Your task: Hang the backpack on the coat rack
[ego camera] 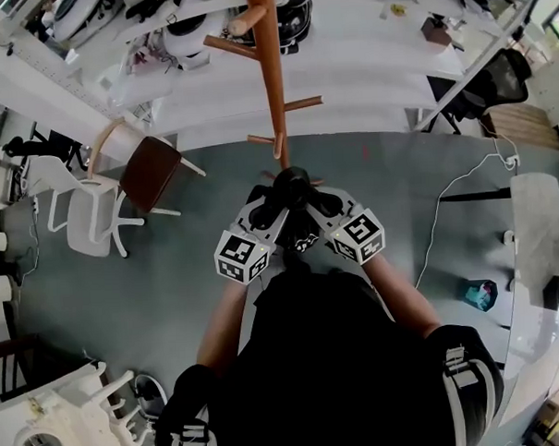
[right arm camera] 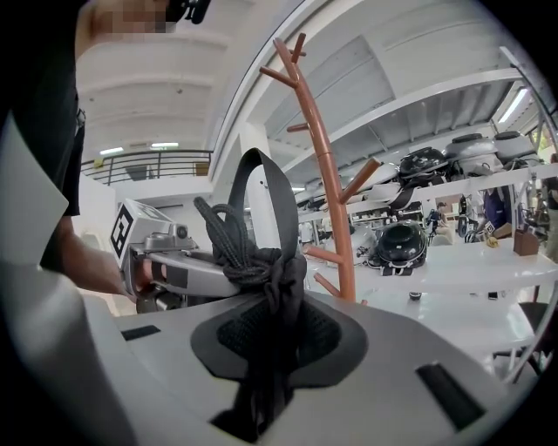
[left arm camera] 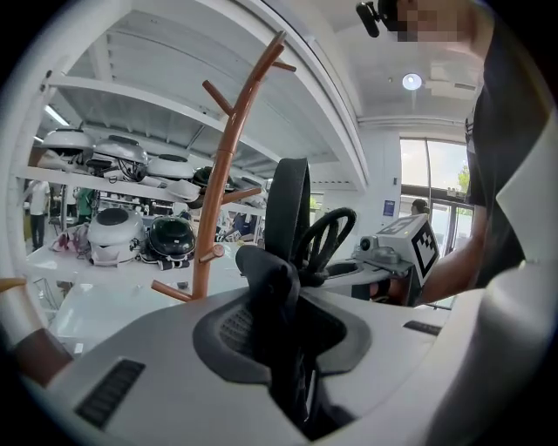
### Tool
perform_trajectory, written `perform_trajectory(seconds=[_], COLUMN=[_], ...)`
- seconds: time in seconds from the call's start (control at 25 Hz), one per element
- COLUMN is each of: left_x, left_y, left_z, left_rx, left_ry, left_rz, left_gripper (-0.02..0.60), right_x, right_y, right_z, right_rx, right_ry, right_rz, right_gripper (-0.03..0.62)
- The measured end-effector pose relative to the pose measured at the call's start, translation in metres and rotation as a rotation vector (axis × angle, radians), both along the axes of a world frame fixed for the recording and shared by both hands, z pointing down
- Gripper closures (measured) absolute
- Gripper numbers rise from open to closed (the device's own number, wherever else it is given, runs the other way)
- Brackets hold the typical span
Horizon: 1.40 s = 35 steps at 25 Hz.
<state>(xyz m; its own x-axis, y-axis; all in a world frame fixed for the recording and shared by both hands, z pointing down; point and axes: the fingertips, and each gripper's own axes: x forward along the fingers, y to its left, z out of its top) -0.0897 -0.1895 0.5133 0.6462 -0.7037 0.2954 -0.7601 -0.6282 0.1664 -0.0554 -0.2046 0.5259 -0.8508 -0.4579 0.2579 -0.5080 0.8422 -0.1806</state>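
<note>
Ahead of me stands the brown wooden coat rack [ego camera: 272, 74], with pegs branching off its pole; it also rises in the left gripper view [left arm camera: 218, 179] and in the right gripper view [right arm camera: 326, 165]. Both grippers carry the black backpack [ego camera: 296, 228] by its top, close in front of the rack's base. My left gripper [ego camera: 270, 207] is shut on a black strap [left arm camera: 277, 283]. My right gripper [ego camera: 319, 205] is shut on the knotted black strap [right arm camera: 275, 283]. A carry loop [left arm camera: 330, 237] stands up between them. Most of the bag hangs hidden below my arms.
A brown chair [ego camera: 151, 171] and a white chair [ego camera: 91, 215] stand on the grey floor at left. White shelves behind the rack hold helmets [left arm camera: 139, 231], also seen on the right [right arm camera: 401, 246]. A white cable [ego camera: 442, 206], a teal object [ego camera: 480, 294] and a desk [ego camera: 537, 229] lie at right.
</note>
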Motion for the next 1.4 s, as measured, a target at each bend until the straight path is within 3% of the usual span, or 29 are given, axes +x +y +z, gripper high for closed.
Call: perform_trajectory(seconds=[0.44,1.4], left_x=[-0.025,-0.037], left_y=[-0.034,-0.081], left_z=[0.018,0.050], left_rx=[-0.005,-0.048], left_ry=[-0.012,-0.036], left_rz=[0.118,0.103], left_gripper=[0.497,0.497], right_x=[-0.023,-0.035], right_y=[-0.030,-0.078], right_z=[0.018,0.050], right_rx=[-0.012,-0.084], right_ry=[0.014,0.024], right_rz=[0.119,0.122], right_gripper=[0.514,0.514])
